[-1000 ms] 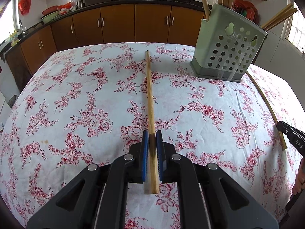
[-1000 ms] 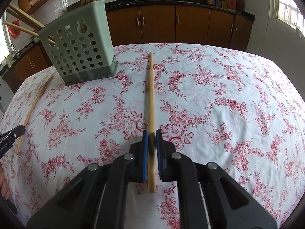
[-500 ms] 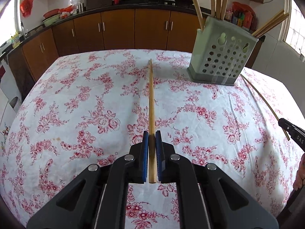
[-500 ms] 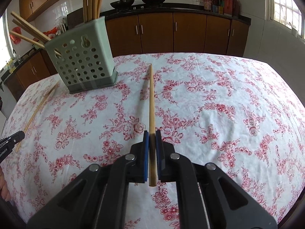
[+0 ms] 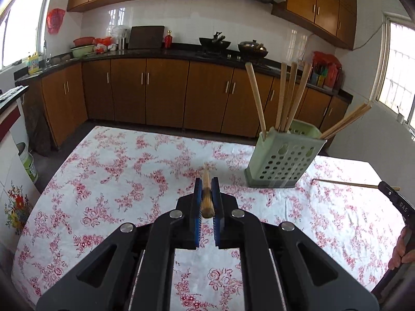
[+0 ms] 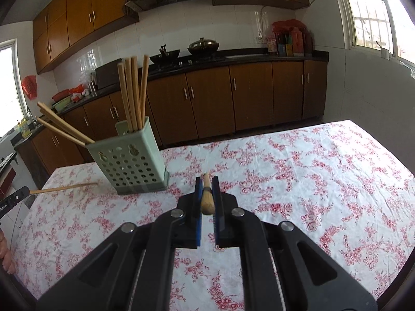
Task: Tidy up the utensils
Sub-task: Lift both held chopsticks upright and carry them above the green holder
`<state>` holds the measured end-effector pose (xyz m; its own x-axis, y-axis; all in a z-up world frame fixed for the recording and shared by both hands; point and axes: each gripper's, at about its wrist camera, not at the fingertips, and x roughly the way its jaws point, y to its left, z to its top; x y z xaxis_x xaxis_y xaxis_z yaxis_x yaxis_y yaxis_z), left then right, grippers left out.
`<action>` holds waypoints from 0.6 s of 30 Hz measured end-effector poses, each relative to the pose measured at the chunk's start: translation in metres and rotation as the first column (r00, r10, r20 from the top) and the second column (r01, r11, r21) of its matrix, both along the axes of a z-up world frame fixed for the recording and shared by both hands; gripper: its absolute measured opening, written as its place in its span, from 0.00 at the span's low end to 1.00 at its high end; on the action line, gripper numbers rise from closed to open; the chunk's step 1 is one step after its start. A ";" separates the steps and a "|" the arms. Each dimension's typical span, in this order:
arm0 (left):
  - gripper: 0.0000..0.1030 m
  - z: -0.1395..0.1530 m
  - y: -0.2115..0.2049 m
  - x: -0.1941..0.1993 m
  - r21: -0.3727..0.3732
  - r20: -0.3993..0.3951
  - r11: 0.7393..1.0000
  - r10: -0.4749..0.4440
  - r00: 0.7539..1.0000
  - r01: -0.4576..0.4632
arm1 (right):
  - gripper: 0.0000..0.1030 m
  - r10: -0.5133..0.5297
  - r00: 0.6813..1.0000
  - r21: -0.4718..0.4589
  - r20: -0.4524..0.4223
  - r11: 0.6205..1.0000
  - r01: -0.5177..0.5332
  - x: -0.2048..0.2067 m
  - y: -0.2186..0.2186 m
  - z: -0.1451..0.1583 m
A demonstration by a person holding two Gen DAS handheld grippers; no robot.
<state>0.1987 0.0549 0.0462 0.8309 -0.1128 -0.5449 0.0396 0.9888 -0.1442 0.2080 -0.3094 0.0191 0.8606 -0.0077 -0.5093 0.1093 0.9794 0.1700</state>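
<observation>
Two grippers, left and right, each pinch a bamboo chopstick by its thick end above the floral tablecloth, near the green perforated holder; light, stiff, likely to pivot.

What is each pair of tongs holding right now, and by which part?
The left tongs clamp a chopstick near its thick butt end. The right tongs clamp another chopstick, also near its butt end.
</observation>
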 end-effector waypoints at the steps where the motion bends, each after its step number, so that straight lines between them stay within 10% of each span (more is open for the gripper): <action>1: 0.07 0.003 0.001 0.000 -0.005 0.010 1.000 0.000 1.000 0.000 | 0.08 -0.002 1.000 0.002 0.016 1.000 0.002 -0.001 0.000 0.005; 18: 0.07 0.051 -0.008 -0.008 -0.005 0.111 0.998 -0.060 0.992 0.061 | 0.08 0.036 0.988 0.002 0.151 0.999 -0.037 -0.006 0.004 0.063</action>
<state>0.1912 0.0466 0.0973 0.8776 -0.1687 -0.4486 0.1152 0.9828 -0.1442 0.2017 -0.3052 0.0818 0.9272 0.0274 -0.3735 0.0461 0.9814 0.1863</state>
